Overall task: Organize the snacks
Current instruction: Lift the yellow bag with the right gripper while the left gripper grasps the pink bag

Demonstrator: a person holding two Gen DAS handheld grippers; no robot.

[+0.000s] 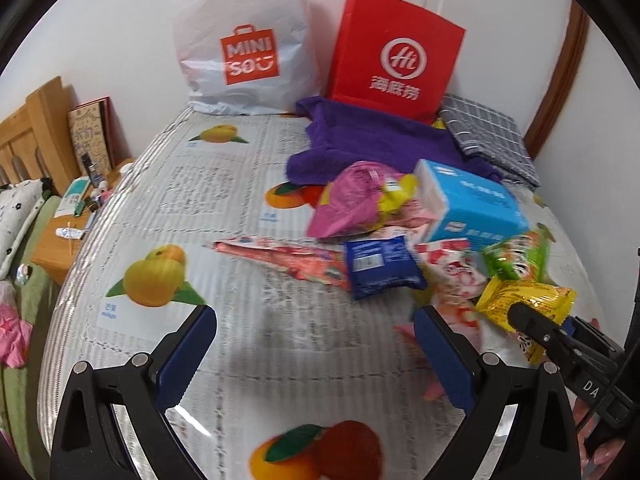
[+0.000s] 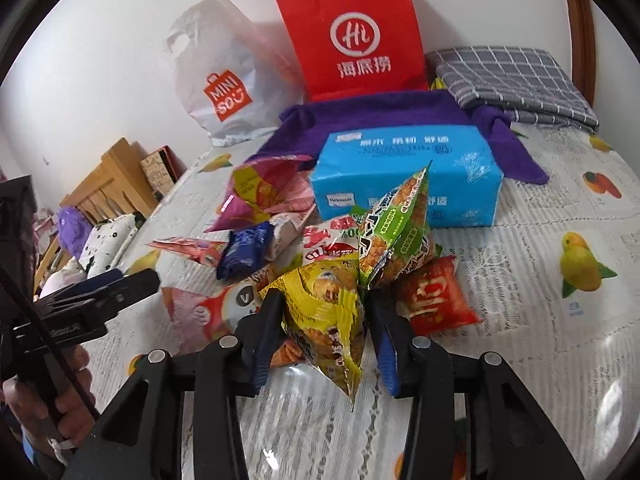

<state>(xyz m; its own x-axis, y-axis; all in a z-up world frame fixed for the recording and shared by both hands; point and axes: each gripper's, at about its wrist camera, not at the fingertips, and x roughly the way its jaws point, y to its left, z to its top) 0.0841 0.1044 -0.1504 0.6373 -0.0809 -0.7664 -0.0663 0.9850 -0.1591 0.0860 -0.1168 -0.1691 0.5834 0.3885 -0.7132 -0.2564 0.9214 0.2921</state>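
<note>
Two bags, white bag (image 2: 224, 80) and red bag (image 2: 356, 36), stand behind the blue tissue pack (image 2: 404, 176) on the counter (image 1: 248, 352). Before the pack, right tool (image 2: 324, 320) pinches the yellow snack packet (image 2: 324, 312): lift clear of the neighbouring green one (image 2: 396, 236). Left tool (image 1: 316, 356) gapes empty.

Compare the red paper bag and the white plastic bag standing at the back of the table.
The red paper bag is stiff and flat-sided, while the white plastic bag is soft and creased. The red paper bag has thin white cord handles; the white plastic bag has a cut-out grip hole. The red one bears a white circular logo, the white one an orange square logo. Both stand upright against the wall.
</note>
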